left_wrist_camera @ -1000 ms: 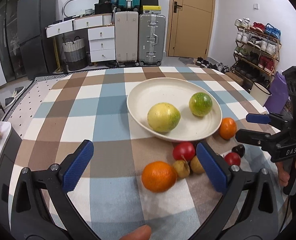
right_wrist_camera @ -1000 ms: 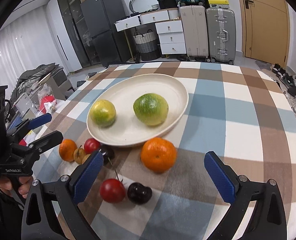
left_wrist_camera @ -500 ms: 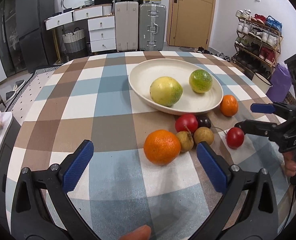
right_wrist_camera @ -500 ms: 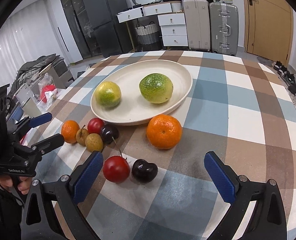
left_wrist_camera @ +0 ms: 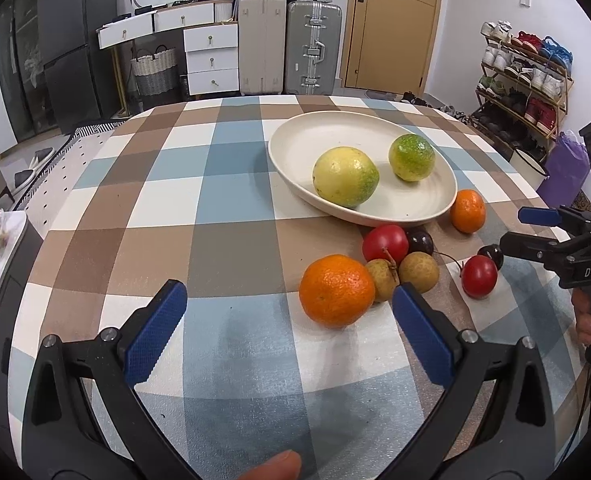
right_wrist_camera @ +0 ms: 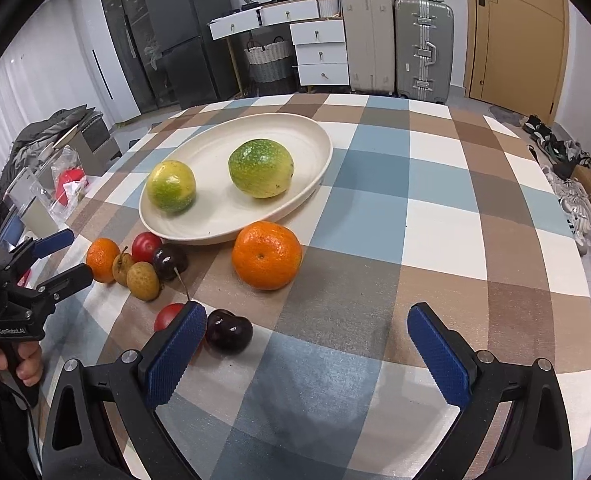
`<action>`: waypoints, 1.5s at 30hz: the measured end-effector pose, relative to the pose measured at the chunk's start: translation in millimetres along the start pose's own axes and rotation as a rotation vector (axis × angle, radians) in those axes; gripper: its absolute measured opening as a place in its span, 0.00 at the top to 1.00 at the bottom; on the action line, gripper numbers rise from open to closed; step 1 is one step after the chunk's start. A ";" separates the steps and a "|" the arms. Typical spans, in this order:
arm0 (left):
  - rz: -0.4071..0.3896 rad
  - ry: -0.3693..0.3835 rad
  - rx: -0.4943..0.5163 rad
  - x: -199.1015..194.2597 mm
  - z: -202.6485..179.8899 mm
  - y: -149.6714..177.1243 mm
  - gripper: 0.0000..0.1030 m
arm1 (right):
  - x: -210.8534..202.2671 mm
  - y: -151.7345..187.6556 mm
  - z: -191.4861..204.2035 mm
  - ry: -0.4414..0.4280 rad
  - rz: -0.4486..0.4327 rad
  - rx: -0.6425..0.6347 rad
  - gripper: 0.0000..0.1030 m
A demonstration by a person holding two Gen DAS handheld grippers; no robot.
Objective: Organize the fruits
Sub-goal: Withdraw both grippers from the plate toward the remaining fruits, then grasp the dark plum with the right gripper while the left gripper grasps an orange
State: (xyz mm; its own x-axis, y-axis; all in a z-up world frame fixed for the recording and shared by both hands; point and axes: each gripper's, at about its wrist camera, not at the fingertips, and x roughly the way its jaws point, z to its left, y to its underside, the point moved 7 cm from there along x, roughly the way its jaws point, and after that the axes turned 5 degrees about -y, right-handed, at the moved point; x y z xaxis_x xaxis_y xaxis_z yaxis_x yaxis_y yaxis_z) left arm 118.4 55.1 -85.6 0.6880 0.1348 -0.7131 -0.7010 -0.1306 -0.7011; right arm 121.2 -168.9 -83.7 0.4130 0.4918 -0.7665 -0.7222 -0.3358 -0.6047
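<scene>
The left hand-held gripper (left_wrist_camera: 287,316) is held wide open with nothing between its pads, low over the checked counter (left_wrist_camera: 215,208). Just ahead of its right pad a large orange (left_wrist_camera: 336,290) is seen, touching two brown longans (left_wrist_camera: 418,272). The right hand-held gripper (right_wrist_camera: 303,344) is likewise spread wide and empty; a dark cherry (right_wrist_camera: 229,330) lies beside its left pad. Farther off, two green-yellow fruits (right_wrist_camera: 261,168) are found in the cream plate (right_wrist_camera: 223,224).
</scene>
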 end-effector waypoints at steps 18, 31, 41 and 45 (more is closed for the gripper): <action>0.037 0.006 -0.004 9.1 -0.3 1.9 0.01 | -0.6 1.7 -4.8 0.025 0.004 -0.012 0.01; 0.045 0.005 -0.009 10.7 1.2 2.7 0.01 | 9.4 12.0 14.1 -0.021 0.065 -0.089 0.01; 0.059 0.007 -0.018 15.2 3.6 3.3 0.01 | 16.8 17.7 19.6 0.011 0.079 -0.144 0.12; 0.067 0.008 -0.015 16.9 3.1 3.8 0.01 | 16.6 18.3 25.2 0.013 0.074 -0.175 0.21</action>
State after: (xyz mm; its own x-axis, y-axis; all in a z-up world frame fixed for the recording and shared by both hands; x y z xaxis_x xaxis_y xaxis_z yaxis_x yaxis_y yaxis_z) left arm 126.8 59.9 -100.3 0.6411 0.1175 -0.7584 -0.7426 -0.1542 -0.6517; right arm 100.8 -146.6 -101.9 0.3704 0.4505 -0.8123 -0.6436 -0.5061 -0.5741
